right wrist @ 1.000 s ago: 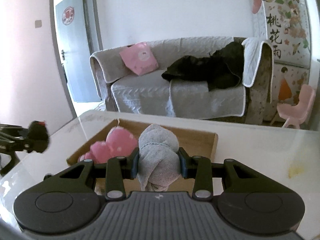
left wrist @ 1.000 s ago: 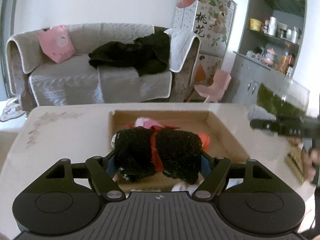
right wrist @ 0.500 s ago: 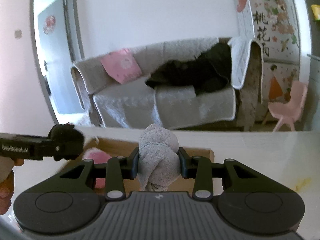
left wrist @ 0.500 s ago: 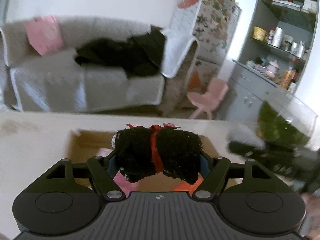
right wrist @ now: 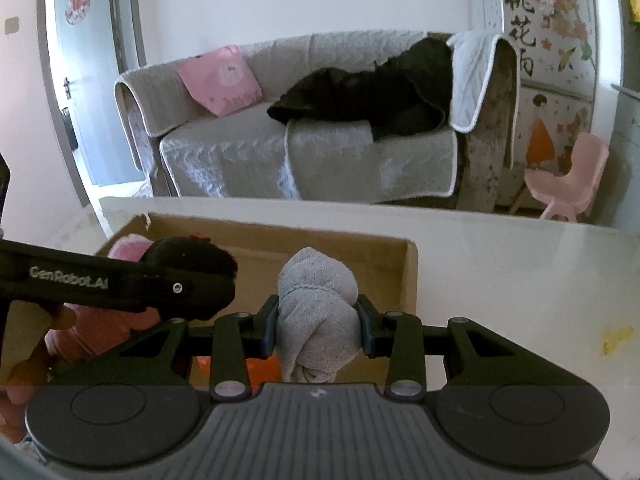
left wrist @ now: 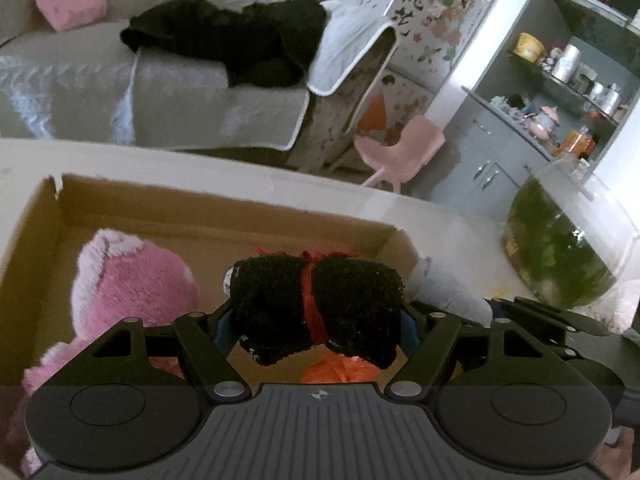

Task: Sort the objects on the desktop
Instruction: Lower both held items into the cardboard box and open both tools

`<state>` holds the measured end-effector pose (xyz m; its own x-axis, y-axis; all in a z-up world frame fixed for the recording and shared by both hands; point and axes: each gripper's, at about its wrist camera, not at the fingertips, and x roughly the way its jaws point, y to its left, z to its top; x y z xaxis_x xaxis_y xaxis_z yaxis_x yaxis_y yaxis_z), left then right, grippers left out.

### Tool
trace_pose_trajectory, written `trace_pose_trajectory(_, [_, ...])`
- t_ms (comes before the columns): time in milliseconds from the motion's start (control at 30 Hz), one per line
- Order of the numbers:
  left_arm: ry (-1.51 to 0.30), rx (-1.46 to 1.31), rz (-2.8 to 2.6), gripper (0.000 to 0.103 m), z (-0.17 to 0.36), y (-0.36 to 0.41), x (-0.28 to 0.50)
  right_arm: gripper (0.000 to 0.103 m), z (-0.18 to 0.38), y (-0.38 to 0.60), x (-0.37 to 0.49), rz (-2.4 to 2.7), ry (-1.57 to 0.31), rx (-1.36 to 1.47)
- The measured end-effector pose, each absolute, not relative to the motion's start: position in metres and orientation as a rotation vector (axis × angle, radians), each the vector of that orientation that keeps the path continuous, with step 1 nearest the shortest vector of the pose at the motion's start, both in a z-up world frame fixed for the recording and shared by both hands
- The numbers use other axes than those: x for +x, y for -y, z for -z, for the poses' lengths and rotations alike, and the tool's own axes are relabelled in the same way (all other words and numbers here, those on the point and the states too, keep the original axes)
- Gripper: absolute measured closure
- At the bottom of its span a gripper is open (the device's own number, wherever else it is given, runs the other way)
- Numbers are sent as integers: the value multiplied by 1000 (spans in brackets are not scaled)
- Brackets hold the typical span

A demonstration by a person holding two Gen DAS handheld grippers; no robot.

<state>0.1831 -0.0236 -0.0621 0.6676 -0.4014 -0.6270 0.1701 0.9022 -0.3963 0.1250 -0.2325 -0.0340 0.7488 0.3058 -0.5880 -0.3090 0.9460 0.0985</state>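
- One open brown cardboard box [left wrist: 224, 216] is seen.
- One fluffy pink plush toy [left wrist: 132, 284] is counted.
- One black towel roll tied in red [left wrist: 316, 304] is counted.
- One grey knotted cloth bundle [right wrist: 316, 312] is counted.

Matt cardboard box [left wrist: 208, 220], prob. fuzzy cloth bundle [left wrist: 316, 304]

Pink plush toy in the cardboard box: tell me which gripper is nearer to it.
Left. The left gripper, shut on a black rolled towel, hangs beside the pink plush toy; the right gripper, holding a grey cloth bundle, is farther off.

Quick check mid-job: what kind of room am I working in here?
Most likely a home living room: a covered sofa with a pink cushion, a small pink chair, and a cabinet with jars beside a glass fishbowl.
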Motion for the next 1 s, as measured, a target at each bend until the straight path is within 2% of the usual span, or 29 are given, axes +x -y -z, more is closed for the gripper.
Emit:
trace_pose_trajectory(467, [-763,-136,237,24,68,51,184,67,46,224,127,-310,-693,-42])
trace_pose_trajectory(567, [-751,-97,207,19,71,54,184,65,50,223,128,-313,-707,-44])
trace_pose_trajectory(600, [-751,-89,198,17,71,55,184,63,50,223,128,-314,-707,-49])
trace_pose_trajectory(633, [-755,-79,197,17,72,56,184,53,50,222,128,-317,-706,-51])
trace_pose_trajectory(733, [-756,-85,213,11,71,57,184,39,48,221,126,-314,-690,-70])
trace_pose_trajectory(800, [-755,-105,214,4,70,54,184,38,45,223,124,-315,-678,-60])
trace_pose_trajectory(867, [-741,-114,205,0,66,52,182,37,42,224,123,-312,-666,-50])
trace_pose_trajectory(1000, [-734,-131,219,0,57,50,180,35,35,228,121,-310,-642,-45])
